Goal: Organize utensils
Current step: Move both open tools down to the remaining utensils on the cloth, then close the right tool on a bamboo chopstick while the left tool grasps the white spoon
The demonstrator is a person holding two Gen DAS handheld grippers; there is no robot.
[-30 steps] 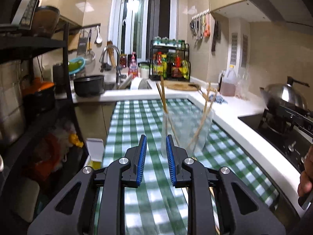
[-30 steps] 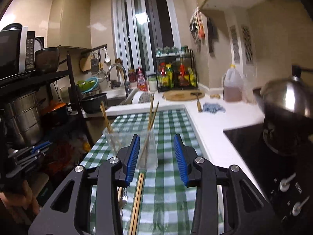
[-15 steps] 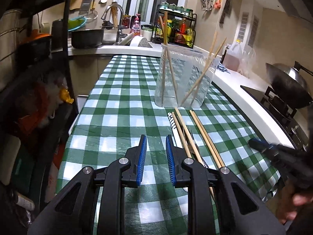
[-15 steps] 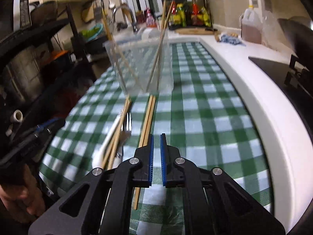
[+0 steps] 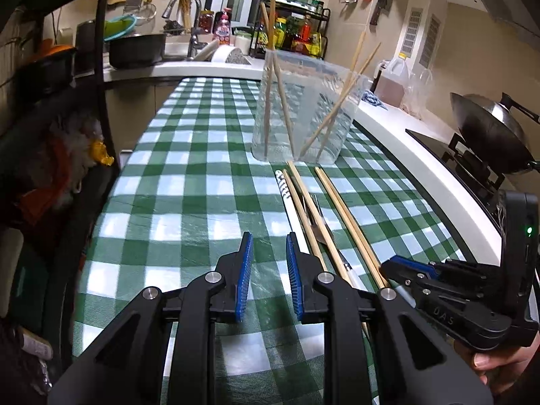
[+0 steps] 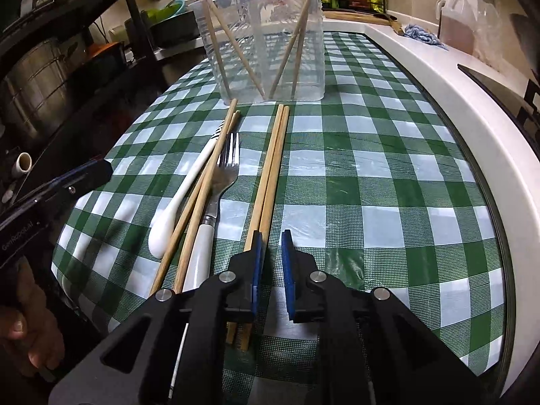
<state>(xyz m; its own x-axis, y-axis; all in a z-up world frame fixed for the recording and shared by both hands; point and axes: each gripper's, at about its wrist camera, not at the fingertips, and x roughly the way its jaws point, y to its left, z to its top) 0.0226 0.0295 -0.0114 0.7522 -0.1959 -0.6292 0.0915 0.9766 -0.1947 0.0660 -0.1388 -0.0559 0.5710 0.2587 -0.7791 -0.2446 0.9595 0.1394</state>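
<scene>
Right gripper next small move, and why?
Probably shift the right gripper slightly toward the chopstick pair to straddle it, then close. Its jaws are opening with nothing between them; the pair lies just beside its left pad, and the clear container already holds chopsticks.

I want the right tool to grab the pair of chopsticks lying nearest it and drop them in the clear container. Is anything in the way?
Nothing visible blocks it. The right tool, jaws opening and empty, sits just right of the chopstick pair; the fork lies apart on their left. The cloth up to the clear container is bare.
</scene>
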